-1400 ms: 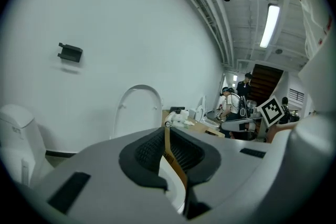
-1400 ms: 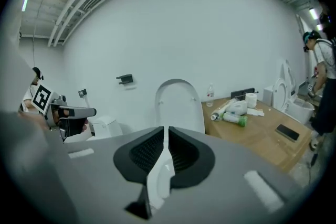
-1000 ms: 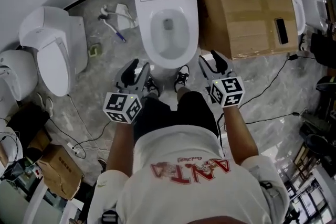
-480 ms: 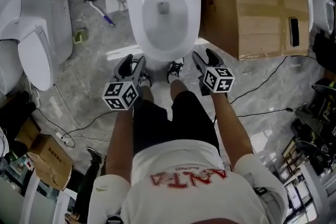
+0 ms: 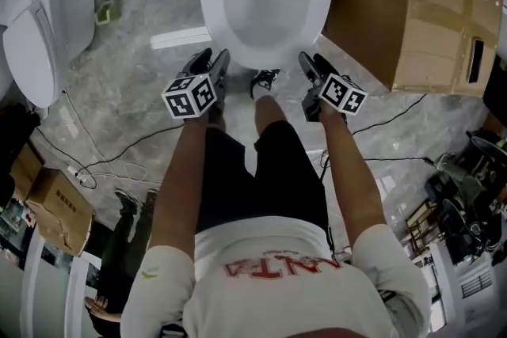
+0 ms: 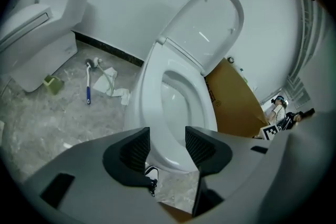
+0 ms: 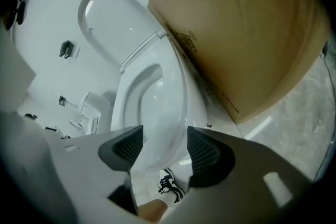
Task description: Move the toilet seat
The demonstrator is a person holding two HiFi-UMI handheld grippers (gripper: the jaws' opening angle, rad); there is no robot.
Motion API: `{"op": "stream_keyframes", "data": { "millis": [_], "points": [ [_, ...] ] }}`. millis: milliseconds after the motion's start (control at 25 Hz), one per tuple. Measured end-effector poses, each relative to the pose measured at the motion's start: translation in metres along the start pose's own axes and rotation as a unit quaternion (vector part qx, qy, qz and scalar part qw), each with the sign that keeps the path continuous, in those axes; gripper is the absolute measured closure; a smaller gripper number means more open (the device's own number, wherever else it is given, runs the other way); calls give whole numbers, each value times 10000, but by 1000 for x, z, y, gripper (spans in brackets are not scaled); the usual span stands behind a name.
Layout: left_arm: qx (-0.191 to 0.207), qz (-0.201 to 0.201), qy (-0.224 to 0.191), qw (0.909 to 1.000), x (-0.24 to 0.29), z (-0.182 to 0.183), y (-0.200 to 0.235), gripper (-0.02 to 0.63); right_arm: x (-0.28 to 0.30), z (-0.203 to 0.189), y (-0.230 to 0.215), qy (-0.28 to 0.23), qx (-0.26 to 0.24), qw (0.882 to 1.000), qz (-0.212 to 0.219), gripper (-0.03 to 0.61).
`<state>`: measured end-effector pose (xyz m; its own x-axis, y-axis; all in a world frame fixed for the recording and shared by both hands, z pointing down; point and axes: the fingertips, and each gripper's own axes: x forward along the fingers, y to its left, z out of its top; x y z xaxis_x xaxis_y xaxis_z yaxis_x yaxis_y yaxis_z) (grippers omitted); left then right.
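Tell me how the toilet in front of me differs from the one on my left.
The front toilet has its lid raised and bowl exposed; the left toilet has its lid shut. The front toilet stands beside the cardboard box; the left toilet stands well away from it. Both are white.

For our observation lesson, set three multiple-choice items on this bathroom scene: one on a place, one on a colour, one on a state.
1. For the person, the cardboard box stands on which side of the toilet?
A right; B left; C behind the person.
2. The handle end of the brush lying left of the toilet is:
A red; B blue; C yellow.
3. The toilet's lid is:
A shut down; B raised; C lying on the floor.

Answers:
1 A: the head view shows the box at the toilet's right.
2 B: the left gripper view shows a blue end.
3 B: both gripper views show the lid standing up at the back.
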<state>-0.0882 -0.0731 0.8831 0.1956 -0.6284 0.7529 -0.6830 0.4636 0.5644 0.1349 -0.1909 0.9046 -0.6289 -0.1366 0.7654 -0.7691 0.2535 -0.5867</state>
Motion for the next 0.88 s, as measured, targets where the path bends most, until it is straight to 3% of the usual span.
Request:
{"op": "stream_keyframes", "data": {
  "millis": [200, 480, 640, 880],
  "points": [
    [-498, -92, 104, 9987, 10, -24, 14, 410, 17, -8, -9, -148, 155, 9997, -107, 322],
    [-512, -311, 210, 9980, 16, -22, 12, 410, 29, -10, -1, -207, 331, 9992, -37, 341],
    [-512, -309, 248, 9979, 20, -21, 13, 410, 26, -8, -5, -115, 648, 9978, 45, 371],
    [-742, -585, 226, 9953, 16, -21, 13, 410, 17, -7, -11, -364, 866, 9956, 51, 426]
  ]
}}
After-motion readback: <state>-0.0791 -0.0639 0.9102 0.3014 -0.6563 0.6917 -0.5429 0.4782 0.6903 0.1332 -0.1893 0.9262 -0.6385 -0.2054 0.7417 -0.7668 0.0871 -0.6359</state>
